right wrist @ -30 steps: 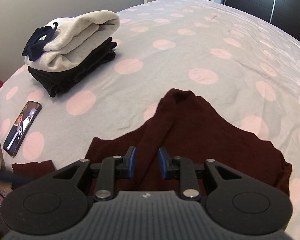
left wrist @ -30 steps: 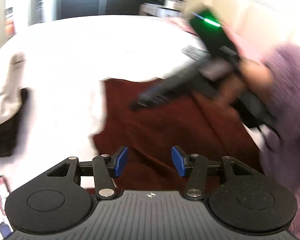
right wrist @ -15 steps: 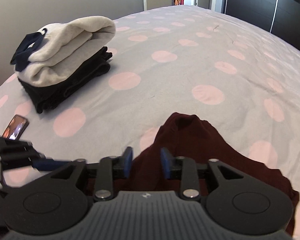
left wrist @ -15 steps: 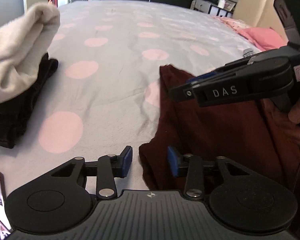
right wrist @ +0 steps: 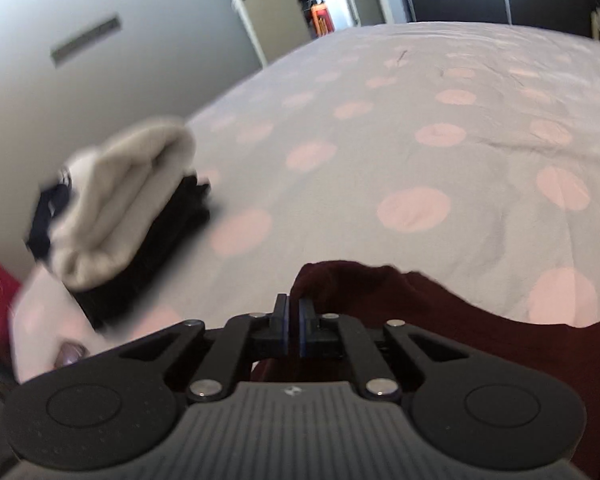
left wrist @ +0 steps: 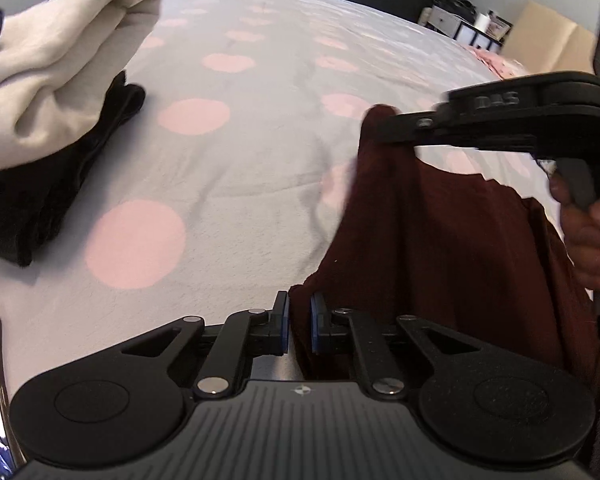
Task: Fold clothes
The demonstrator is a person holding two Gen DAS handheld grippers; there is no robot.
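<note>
Dark maroon knit garment [left wrist: 440, 240] lies on grey bedspread with pink dots [left wrist: 260, 120]. Left gripper [left wrist: 299, 322] jaws closing, pinching its near corner; right gripper [right wrist: 293, 322] clamped on the far corner, lifted. Folded cream-and-black clothes stack [left wrist: 48, 120] sits well apart.

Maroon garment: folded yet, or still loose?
Loose: the maroon garment hangs bunched between left gripper and right gripper, no neat fold.
</note>
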